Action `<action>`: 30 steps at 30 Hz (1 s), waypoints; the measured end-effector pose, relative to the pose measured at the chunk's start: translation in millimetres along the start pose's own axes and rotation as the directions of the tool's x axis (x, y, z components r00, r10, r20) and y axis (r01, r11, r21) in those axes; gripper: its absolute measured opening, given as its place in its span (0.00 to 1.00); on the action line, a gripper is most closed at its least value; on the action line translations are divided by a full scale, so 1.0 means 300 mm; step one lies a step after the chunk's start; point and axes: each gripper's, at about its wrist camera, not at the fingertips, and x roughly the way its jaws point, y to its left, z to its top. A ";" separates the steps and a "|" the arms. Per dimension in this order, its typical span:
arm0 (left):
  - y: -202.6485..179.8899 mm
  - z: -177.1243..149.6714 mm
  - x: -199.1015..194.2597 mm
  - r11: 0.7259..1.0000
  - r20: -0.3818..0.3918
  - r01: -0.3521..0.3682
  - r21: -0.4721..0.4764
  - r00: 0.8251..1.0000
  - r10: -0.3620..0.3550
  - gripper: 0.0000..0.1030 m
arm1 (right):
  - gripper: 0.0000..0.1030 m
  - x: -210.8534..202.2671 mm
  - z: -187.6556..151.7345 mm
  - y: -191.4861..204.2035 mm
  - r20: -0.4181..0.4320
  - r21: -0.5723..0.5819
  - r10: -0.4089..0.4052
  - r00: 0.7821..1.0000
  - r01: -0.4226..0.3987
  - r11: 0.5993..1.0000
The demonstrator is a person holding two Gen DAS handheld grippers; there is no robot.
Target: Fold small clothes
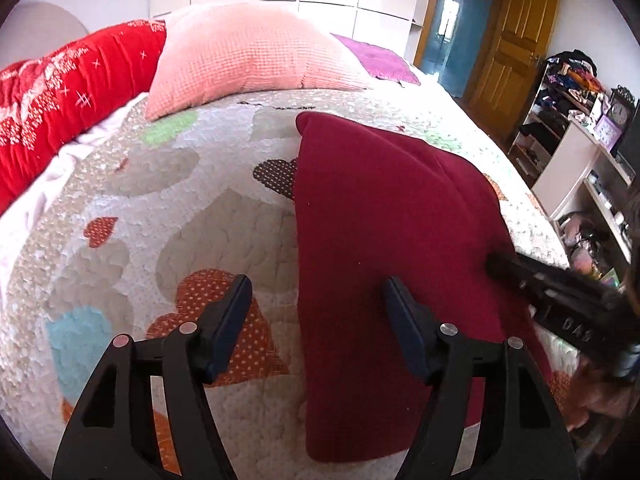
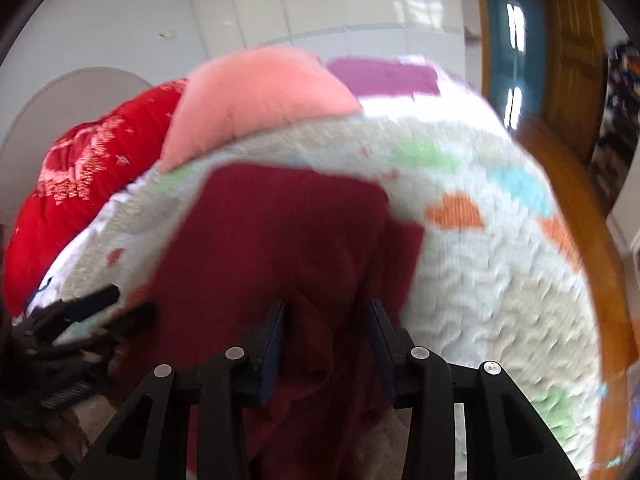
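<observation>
A dark red garment lies folded lengthwise on the heart-patterned quilt. My left gripper is open and empty, hovering over the garment's left edge, one finger above the quilt and one above the cloth. My right gripper shows in the left wrist view touching the garment's right edge. In the blurred right wrist view the right gripper has its fingers partly apart with a raised fold of the red garment between them; whether they pinch it I cannot tell. The left gripper shows at the left there.
A pink pillow, a red blanket and a purple cloth lie at the bed's far end. Cluttered shelves and a wooden door stand to the right of the bed.
</observation>
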 end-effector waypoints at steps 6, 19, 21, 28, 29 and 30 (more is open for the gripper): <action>-0.014 -0.001 -0.005 1.000 0.007 -0.019 0.010 1.000 0.019 0.67 | 0.38 0.006 -0.013 -0.009 0.007 0.012 0.012 1.000 -0.012 1.000; -0.016 -0.014 -0.020 1.000 0.003 -0.030 0.006 1.000 0.030 0.67 | 0.38 -0.078 -0.034 0.070 0.034 -0.025 0.012 0.999 -0.011 1.000; -0.018 -0.018 -0.021 1.000 -0.001 -0.029 0.007 1.000 0.029 0.67 | 0.37 -0.016 -0.055 0.049 -0.033 -0.004 0.011 0.999 -0.011 1.000; -0.012 -0.014 -0.032 1.000 -0.016 -0.021 -0.006 1.000 0.021 0.67 | 0.38 -0.031 -0.068 0.040 -0.036 0.025 0.035 0.999 -0.034 0.999; -0.001 -0.008 -0.039 1.000 -0.022 -0.003 -0.018 1.000 0.002 0.67 | 0.38 -0.040 -0.068 0.043 -0.035 0.019 0.040 0.999 -0.039 0.999; 0.009 -0.005 -0.044 1.000 -0.023 0.012 -0.029 1.000 -0.013 0.67 | 0.38 -0.049 -0.066 0.042 -0.031 0.020 0.048 0.998 -0.048 0.999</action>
